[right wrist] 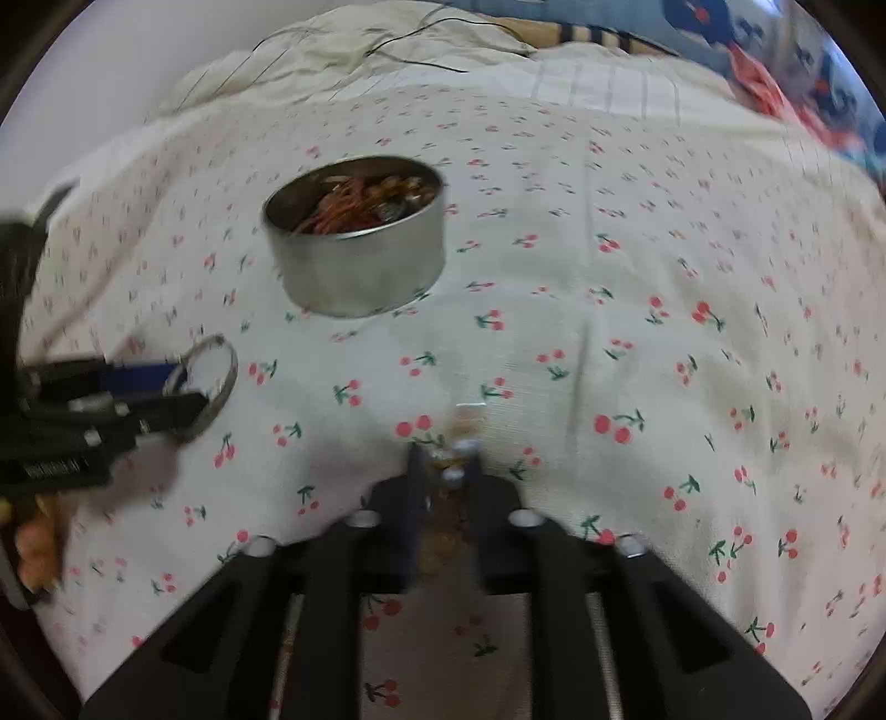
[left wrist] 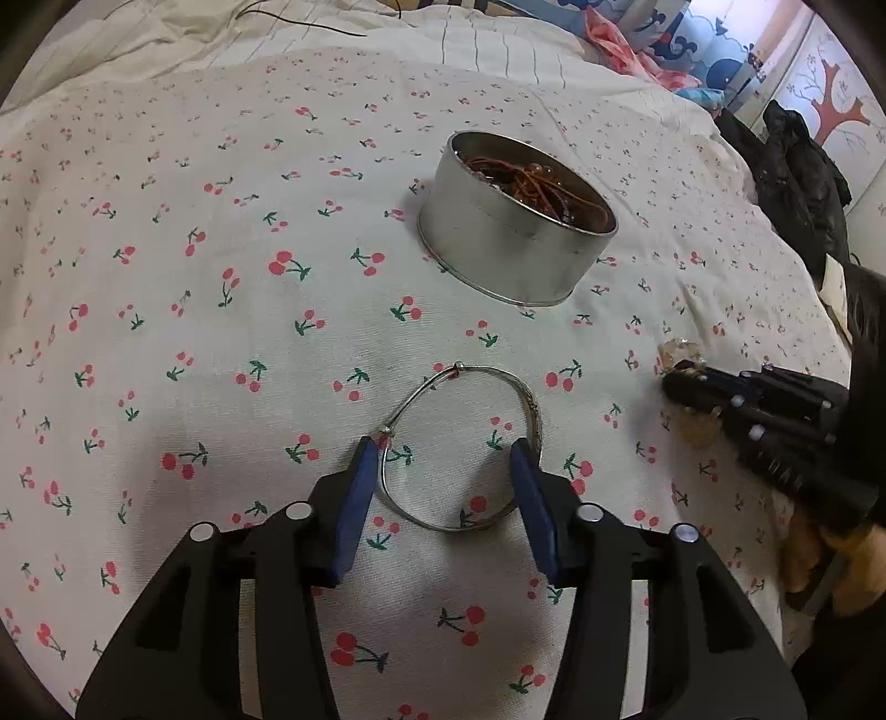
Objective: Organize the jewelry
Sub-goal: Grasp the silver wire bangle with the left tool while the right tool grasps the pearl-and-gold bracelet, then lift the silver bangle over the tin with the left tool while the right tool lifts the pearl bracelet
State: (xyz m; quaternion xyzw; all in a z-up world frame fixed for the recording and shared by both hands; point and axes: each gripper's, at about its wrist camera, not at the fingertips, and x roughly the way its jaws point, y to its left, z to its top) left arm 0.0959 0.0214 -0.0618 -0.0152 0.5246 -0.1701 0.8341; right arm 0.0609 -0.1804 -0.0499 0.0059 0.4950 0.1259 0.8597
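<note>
A thin silver bangle (left wrist: 470,382) lies flat on the cherry-print bedsheet (left wrist: 221,332). My left gripper (left wrist: 446,448) stands open over its near half, one blue pad just outside each side of the ring. In the right wrist view the bangle (right wrist: 221,382) shows at the left gripper's (right wrist: 185,387) tips. My right gripper (right wrist: 446,454) is shut on an amber bead bracelet (right wrist: 457,443), low over the sheet. From the left wrist view its beads (left wrist: 678,351) show around the right gripper (left wrist: 673,382). A round metal tin (left wrist: 515,249) (right wrist: 360,266) beyond both holds orange-brown cords and beads.
Black clothing or a bag (left wrist: 803,183) lies at the bed's right edge. A thin black cable (left wrist: 310,22) runs over the cream quilt at the back. Blue and pink patterned fabric (left wrist: 664,44) is piled at the far right. A hand (left wrist: 830,548) holds the right gripper.
</note>
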